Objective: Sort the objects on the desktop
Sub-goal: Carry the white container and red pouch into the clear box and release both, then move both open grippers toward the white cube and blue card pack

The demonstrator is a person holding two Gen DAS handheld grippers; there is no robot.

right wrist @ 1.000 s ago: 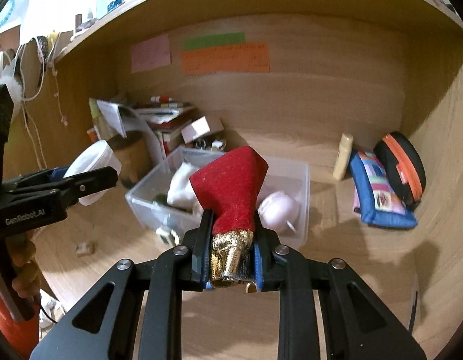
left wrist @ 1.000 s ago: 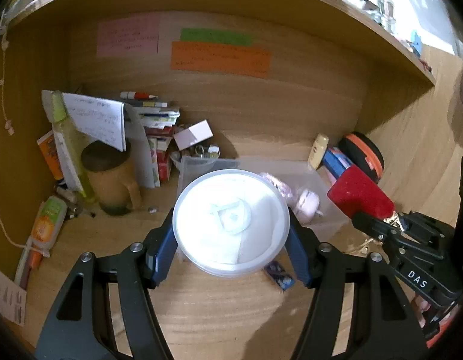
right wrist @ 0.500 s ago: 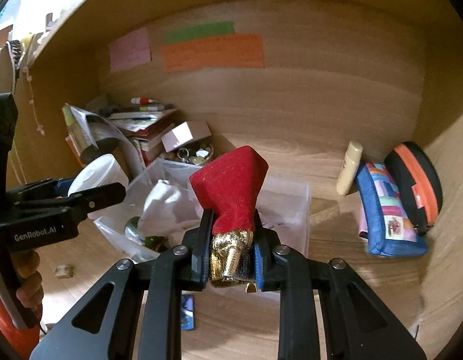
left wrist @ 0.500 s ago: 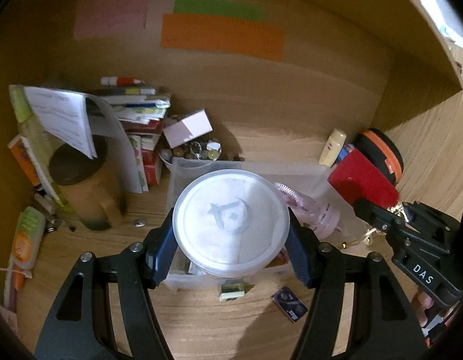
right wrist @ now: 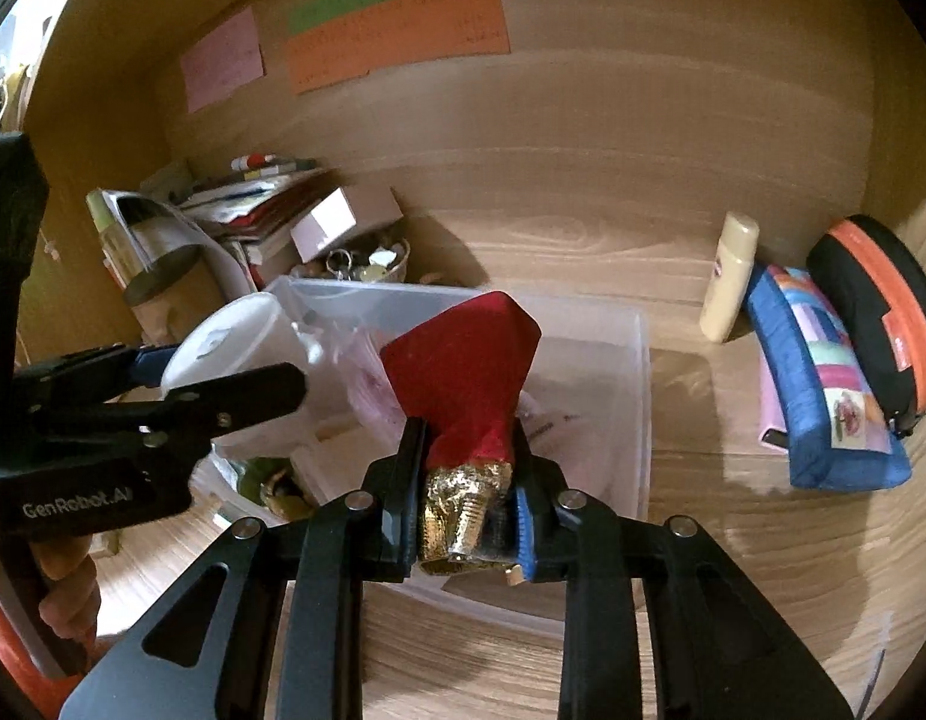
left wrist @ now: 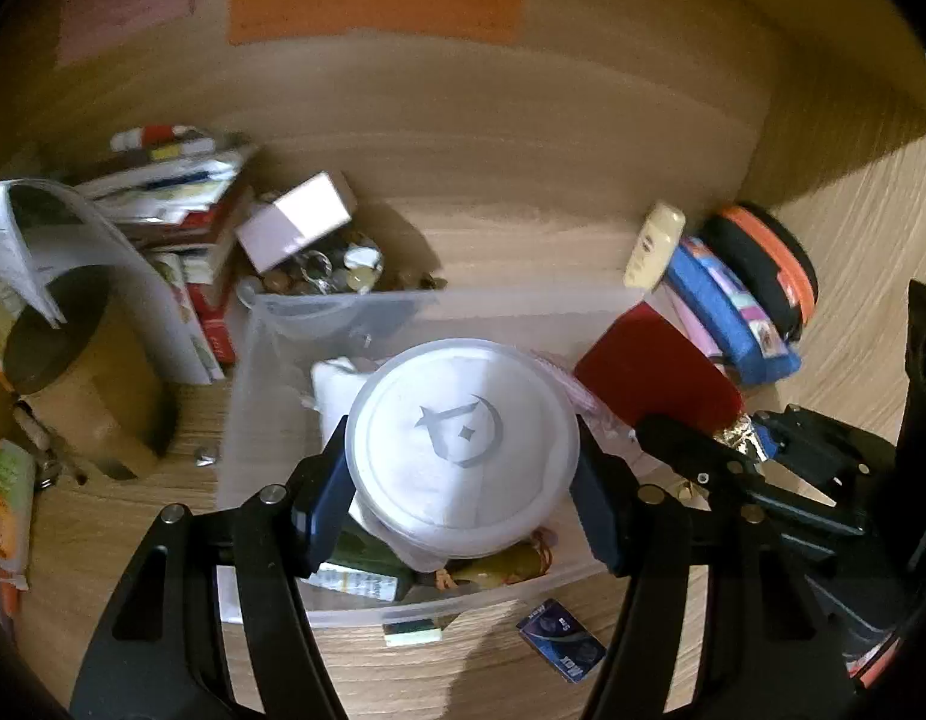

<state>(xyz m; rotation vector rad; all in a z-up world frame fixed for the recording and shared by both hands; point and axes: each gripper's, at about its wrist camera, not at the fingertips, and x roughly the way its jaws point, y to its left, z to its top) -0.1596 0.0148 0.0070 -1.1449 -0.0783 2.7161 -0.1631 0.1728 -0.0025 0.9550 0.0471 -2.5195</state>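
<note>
Holding both items right over the clear plastic bin point(left wrist: 264, 360), so this looks like the drop-off step. The left tool point(left wrist: 463, 480) is clamped on a white round tub point(left wrist: 463, 450) by its sides, lid facing the camera, hovering above the bin's left half. The right tool point(right wrist: 469, 480) is clamped on the gold-foil end of a red pouch point(right wrist: 463, 372), the red part sticking out over the bin's middle.

To do it well, I'd lower each one until it's inside the walls before letting go. The tub is wide and the bin already has stuff in it, so aim for a free patch and release gently or it may roll off the pile. The two tools sit close together, so dropping one at a time probably avoids a bump.

Count: one bin, one tub, one red pouch. On the worktop outside: one small blue packet point(left wrist: 562, 639) just in front of the bin, one cream tube point(right wrist: 730, 276), one blue pencil case point(right wrist: 823, 396), one black-and-orange case point(right wrist: 877, 312), and three coloured notes on the back wall.
</note>
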